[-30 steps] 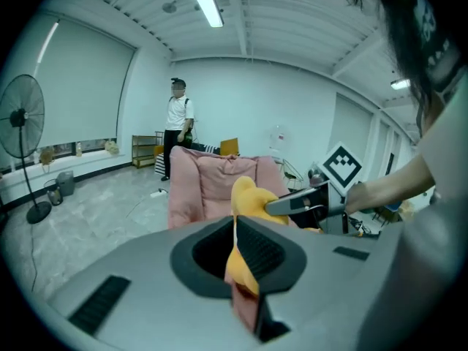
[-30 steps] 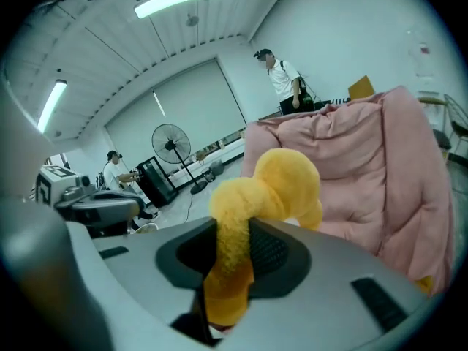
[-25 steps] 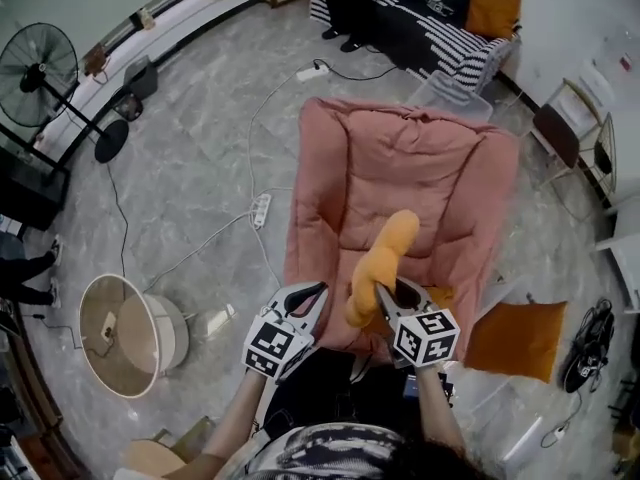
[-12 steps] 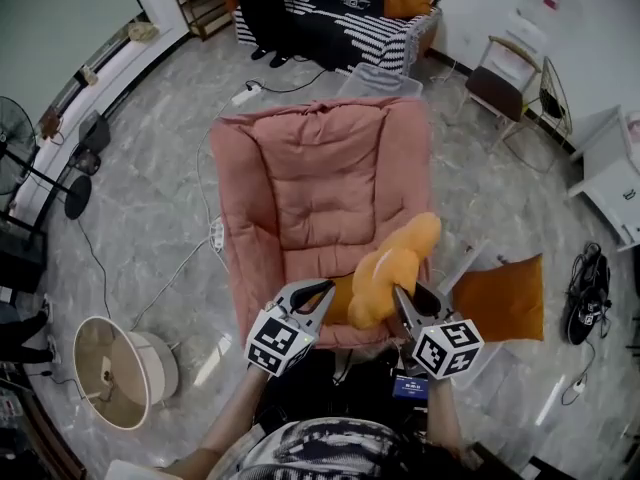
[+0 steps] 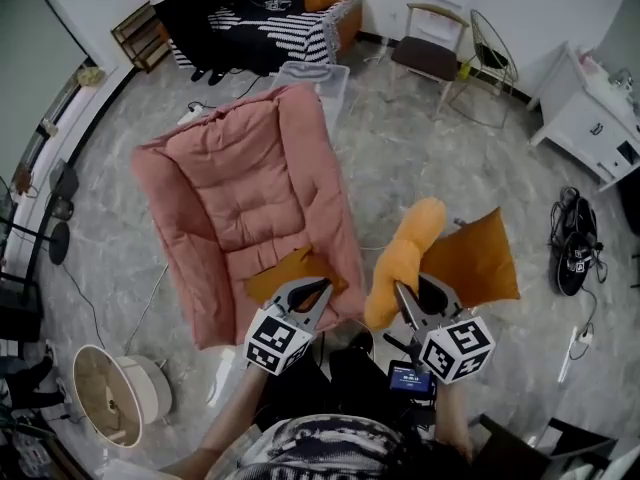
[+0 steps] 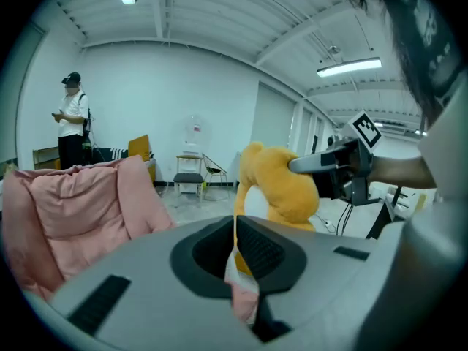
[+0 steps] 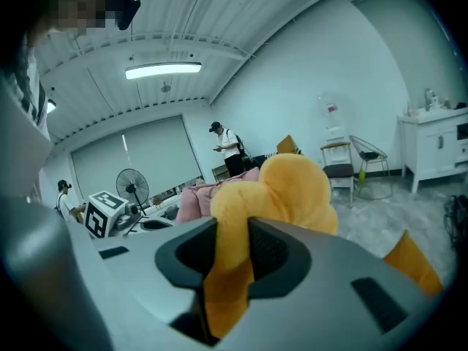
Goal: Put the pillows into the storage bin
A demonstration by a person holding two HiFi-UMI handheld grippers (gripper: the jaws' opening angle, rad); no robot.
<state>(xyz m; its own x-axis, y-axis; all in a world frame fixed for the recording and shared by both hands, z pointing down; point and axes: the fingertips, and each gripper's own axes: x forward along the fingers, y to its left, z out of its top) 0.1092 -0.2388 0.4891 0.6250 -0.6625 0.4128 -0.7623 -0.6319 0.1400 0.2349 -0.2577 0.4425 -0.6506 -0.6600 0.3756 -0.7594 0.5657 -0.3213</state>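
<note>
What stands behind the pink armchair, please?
A clear storage bin stands just behind the pink armchair. Only its far part shows; the chair's back covers the rest, and I cannot tell what is inside. Farther back is a striped sofa.

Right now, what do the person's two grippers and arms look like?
Left gripper and right gripper match: light grey bodies, black ribbed pads, each carrying a cube of black-and-white square markers. A small blue-lit screen sits by the right one. Forearms bare; top dark, pale-patterned.
</note>
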